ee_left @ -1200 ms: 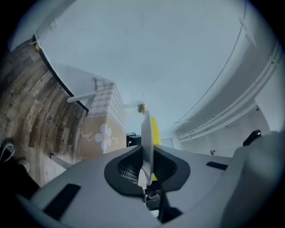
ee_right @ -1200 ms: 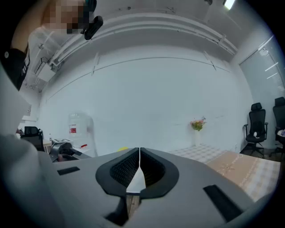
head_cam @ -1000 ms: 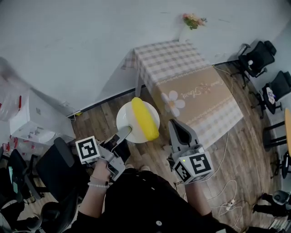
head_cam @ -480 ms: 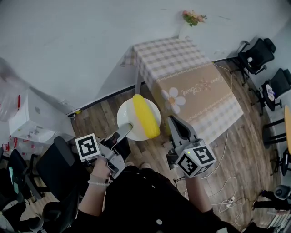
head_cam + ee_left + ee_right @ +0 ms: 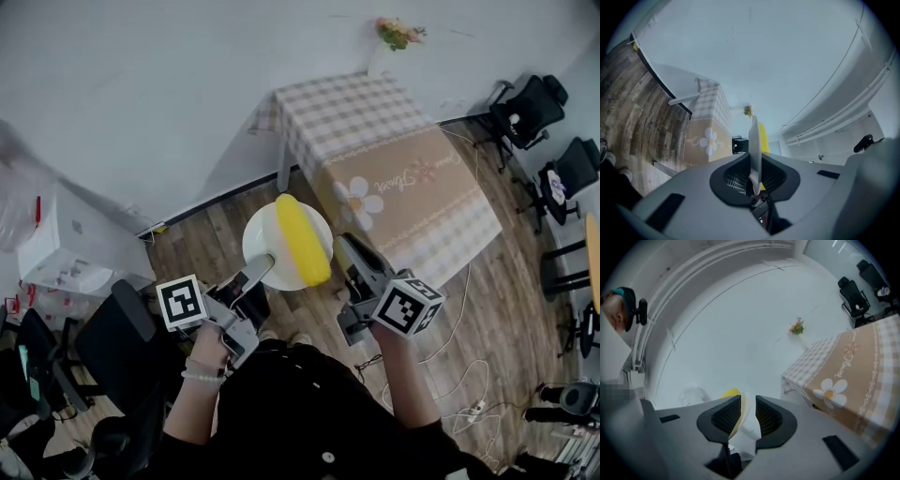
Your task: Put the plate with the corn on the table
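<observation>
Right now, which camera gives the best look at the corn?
The head view: it shows the whole corn from above, lying across the white plate. The left gripper view sees the plate edge-on with only a yellow strip beside it; the right gripper view shows just a yellow tip above its jaws.

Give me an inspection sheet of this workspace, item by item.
Surface: table with checked and beige daisy-print cloth.
Job's things: white round plate carrying a yellow corn cob, held in the air above the wooden floor, short of the table.
Clutter: pink flower bunch at the table's far end.
Grippers: left gripper and right gripper each shut on the plate's rim, opposite sides.
Cables: white cable on the floor beside the table.
Surroundings: black office chairs, white wall.
</observation>
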`<control>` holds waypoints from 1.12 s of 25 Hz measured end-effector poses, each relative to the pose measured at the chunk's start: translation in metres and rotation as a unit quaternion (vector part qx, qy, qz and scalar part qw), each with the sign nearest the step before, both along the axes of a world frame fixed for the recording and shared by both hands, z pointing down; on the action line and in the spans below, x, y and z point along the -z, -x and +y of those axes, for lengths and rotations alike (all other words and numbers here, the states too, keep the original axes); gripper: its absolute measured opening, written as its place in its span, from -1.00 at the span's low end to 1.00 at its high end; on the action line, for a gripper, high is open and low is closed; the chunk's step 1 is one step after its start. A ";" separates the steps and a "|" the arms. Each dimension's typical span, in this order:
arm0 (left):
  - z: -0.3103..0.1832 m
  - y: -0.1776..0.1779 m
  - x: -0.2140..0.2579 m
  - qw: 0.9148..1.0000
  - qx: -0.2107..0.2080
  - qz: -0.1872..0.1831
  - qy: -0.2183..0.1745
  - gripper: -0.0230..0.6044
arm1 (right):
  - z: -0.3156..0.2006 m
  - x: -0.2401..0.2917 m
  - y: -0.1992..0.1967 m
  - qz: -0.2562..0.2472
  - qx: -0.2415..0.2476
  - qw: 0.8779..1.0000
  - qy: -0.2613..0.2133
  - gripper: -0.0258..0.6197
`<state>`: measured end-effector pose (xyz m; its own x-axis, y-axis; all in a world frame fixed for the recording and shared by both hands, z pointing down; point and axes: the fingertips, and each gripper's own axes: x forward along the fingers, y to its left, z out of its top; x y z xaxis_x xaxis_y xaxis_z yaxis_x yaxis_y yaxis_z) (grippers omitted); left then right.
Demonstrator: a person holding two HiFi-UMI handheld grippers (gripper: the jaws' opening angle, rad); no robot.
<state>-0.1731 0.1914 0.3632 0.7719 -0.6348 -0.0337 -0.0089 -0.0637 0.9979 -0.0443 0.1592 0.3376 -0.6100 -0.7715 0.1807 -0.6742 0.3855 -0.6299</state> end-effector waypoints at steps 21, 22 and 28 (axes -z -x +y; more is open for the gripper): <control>0.003 0.010 -0.003 0.999 -0.036 0.005 -0.004 -0.80 | 0.007 -0.016 0.031 -0.061 -0.004 0.997 0.040 -0.63; 0.003 0.011 -0.003 0.999 -0.037 0.006 -0.004 -0.80 | 0.007 -0.016 0.031 -0.061 -0.006 0.997 0.039 -0.63; 0.006 0.015 -0.003 0.999 -0.044 -0.001 -0.006 -0.80 | 0.011 -0.016 0.034 -0.063 -0.017 0.997 0.032 -0.63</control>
